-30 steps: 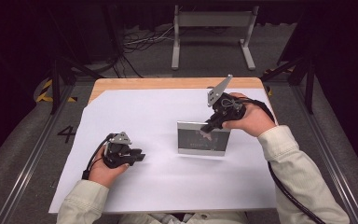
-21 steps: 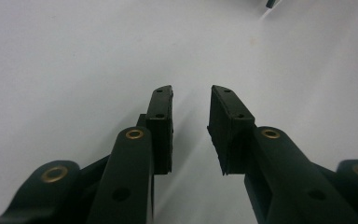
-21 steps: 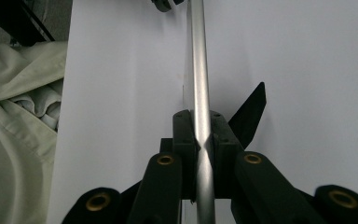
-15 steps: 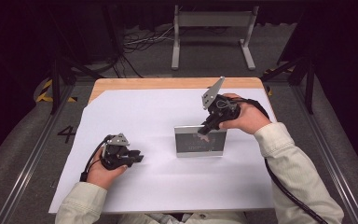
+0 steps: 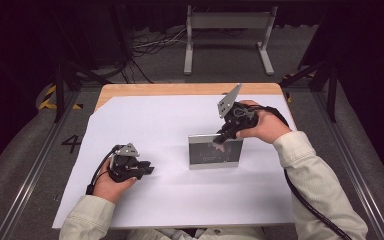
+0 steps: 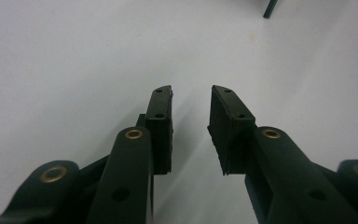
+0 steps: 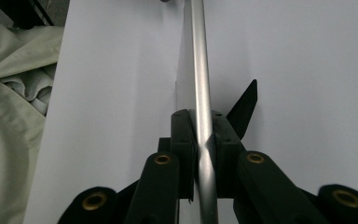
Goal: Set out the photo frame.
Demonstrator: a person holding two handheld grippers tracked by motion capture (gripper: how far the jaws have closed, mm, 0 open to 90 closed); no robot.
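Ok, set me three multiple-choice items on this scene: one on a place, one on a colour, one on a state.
1. Where does the picture frame stand?
A. on the white sheet
B. on the floor
C. on the bare wood

2. What colour is the frame's edge?
A. red
B. silver
C. green

3. How are the left gripper jaws?
A. clamped on the frame
B. apart with nothing between
C. shut on a cable

A: the high view shows it upright on the white sheet.
B: the silver rim sits between the right gripper jaws.
B: a bare gap shows.

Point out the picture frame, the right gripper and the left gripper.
picture frame [image 5: 215, 156]: high view, on its dark front glass.
right gripper [image 7: 202, 140]: right gripper view, midway between its fingers, at the frame's silver top edge.
left gripper [image 6: 191, 128]: left gripper view, the gap between its fingers.
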